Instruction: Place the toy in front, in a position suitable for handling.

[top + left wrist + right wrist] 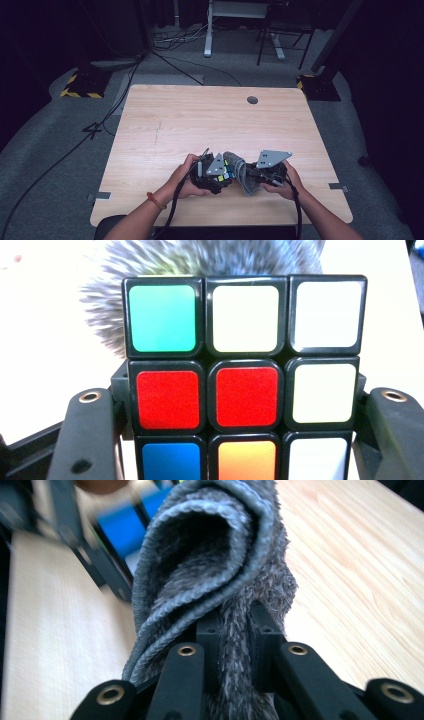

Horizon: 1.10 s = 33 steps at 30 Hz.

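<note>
At the lower centre of the high view, near the front edge of a wooden table (210,120), a person works 2 handheld grippers side by side. The left gripper (216,176) clamps a puzzle cube (245,375), its face showing 4 white squares in the left gripper view. The right gripper (235,630) pinches a folded grey cloth (210,565), which touches the cube's far side.

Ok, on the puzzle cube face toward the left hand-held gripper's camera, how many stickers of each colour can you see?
Rubik's cube, face in the left gripper view:
White: 4
Red: 2
Green: 1
Blue: 1
Orange: 1
Total: 9
</note>
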Motion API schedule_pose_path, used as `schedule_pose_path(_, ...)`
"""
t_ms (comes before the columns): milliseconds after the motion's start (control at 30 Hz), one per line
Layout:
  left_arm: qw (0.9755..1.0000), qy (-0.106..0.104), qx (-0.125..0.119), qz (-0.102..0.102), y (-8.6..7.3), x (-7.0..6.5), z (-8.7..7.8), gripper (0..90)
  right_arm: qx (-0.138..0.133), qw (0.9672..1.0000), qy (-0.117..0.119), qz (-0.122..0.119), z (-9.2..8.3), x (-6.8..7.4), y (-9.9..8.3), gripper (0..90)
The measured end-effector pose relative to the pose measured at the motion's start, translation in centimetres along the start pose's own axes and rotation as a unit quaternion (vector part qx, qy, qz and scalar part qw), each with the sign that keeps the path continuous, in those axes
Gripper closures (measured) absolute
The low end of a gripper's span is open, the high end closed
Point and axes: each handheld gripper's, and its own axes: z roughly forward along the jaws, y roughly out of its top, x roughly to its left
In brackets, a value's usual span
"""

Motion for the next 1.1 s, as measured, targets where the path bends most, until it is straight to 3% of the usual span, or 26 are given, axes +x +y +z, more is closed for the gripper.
schedule_pose_path(133,1.0,0.006,0.0,-0.003,-0.2,0.2,-0.4,33.5,0.001,1.0,0.002,-0.004,0.2,0.2,0.1,79.8)
schedule_pose_path(333,0.9998,-0.001,0.02,0.004,-0.1,-0.2,0.6,33.5,-0.052,0.998,0.034,-0.008,-1.0,1.7,1.6,79.7)
schedule_pose_path(400,0.9997,-0.006,0.02,0.012,0.1,-0.5,0.9,33.5,-0.056,0.998,0.017,-0.022,-1.1,2.3,2.2,79.6)
schedule_pose_path(500,0.9997,-0.011,0.015,0.013,0.2,-0.6,0.7,33.5,-0.051,0.9983,-0.017,-0.024,-0.9,2.1,2.1,79.6)
schedule_pose_path(667,1.0,-0.005,0.003,0.004,0.0,-0.3,0.0,33.5,-0.015,0.9995,-0.028,-0.003,0.0,0.7,0.7,79.7)
schedule_pose_path(733,0.9999,-0.007,-0.009,-0.006,0.0,0.0,-0.4,33.6,-0.003,0.9992,-0.039,-0.005,0.3,0.4,0.1,79.7)
schedule_pose_path(900,0.9998,0.011,-0.01,-0.01,0.0,0.6,-1.2,33.5,-0.039,0.999,-0.022,-0.004,0.0,0.5,-0.1,79.7)
schedule_pose_path(1033,0.9999,0.007,-0.002,-0.013,-0.3,0.5,-1.0,33.5,-0.062,0.998,0.006,-0.016,-0.6,1.6,0.8,79.6)
schedule_pose_path(1100,0.9999,0.005,0.0,-0.012,-0.2,0.4,-0.6,33.5,-0.084,0.996,0.03,-0.008,-1.0,1.9,1.3,79.6)
